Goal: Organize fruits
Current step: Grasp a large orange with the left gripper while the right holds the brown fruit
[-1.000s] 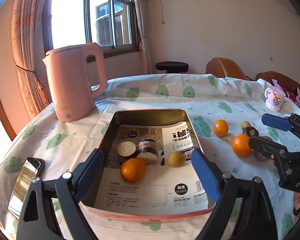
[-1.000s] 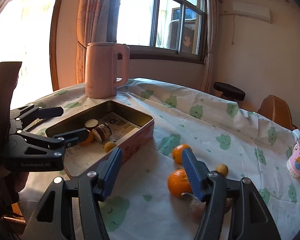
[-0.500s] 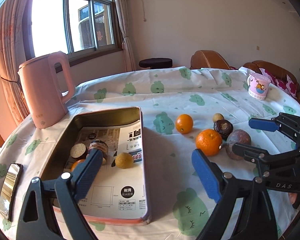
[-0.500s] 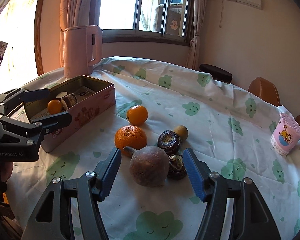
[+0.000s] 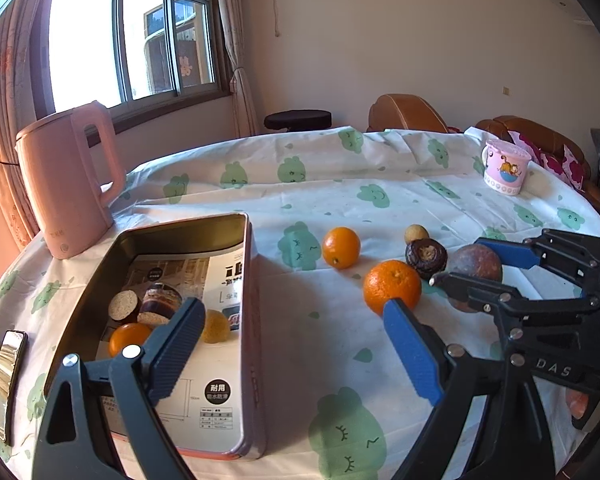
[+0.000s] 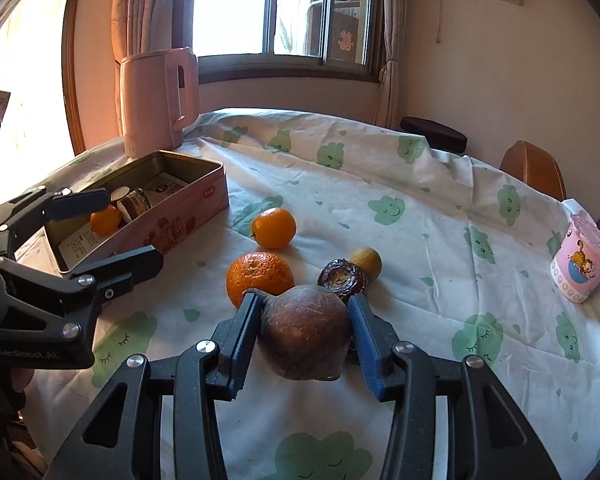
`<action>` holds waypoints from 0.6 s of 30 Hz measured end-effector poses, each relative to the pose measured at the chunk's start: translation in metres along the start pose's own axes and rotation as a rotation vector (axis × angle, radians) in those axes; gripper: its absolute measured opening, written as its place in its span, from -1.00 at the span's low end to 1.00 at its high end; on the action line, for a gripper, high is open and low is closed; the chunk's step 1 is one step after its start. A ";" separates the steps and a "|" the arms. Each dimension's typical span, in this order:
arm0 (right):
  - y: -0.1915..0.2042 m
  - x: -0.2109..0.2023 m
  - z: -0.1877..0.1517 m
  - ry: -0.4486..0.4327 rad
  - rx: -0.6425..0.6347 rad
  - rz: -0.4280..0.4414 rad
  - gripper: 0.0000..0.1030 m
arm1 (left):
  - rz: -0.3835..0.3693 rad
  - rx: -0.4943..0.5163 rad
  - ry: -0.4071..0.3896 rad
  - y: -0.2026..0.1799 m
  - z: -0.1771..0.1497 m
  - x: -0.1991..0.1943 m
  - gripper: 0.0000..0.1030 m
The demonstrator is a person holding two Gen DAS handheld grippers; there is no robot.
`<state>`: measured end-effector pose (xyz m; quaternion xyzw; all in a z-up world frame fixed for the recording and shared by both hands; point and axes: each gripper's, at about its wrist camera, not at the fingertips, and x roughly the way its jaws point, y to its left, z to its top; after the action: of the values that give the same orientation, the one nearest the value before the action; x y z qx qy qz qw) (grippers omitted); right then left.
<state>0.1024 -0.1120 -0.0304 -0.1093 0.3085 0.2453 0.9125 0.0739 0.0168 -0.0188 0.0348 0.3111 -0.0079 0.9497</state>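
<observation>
A brown round fruit [image 6: 304,336] lies on the tablecloth between the pads of my right gripper [image 6: 304,300]. The jaws are closing and both pads touch its sides. Just beyond it sit a large orange [image 6: 260,276], a dark wrinkled fruit [image 6: 342,278], a small yellowish fruit [image 6: 366,262] and a smaller orange [image 6: 274,227]. The open pink tin [image 5: 252,280] holds an orange [image 5: 128,338], a yellowish fruit [image 5: 216,330] and cut pieces [image 5: 122,306]. My left gripper [image 5: 292,308] hovers open over the tin's right edge, holding nothing.
A pink kettle [image 5: 66,184] stands behind the tin. A pink cartoon mug [image 5: 504,172] sits at the far right of the table. A shiny phone [image 5: 4,376] lies at the left table edge. Brown chairs [image 5: 408,114] stand beyond the table.
Both views swung from the tin toward the loose fruit. My right gripper came up to the brown fruit and its jaws narrowed onto it. The left gripper stayed open.
</observation>
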 end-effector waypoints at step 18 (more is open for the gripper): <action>-0.064 -0.014 -0.005 -0.047 0.212 -0.172 -0.08 | -0.179 0.009 0.171 -0.047 0.018 0.060 0.44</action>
<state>0.1234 -0.1734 -0.0225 -0.0325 0.3009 0.1346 0.9436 0.1314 -0.0305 -0.0424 0.0119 0.3930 -0.0910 0.9150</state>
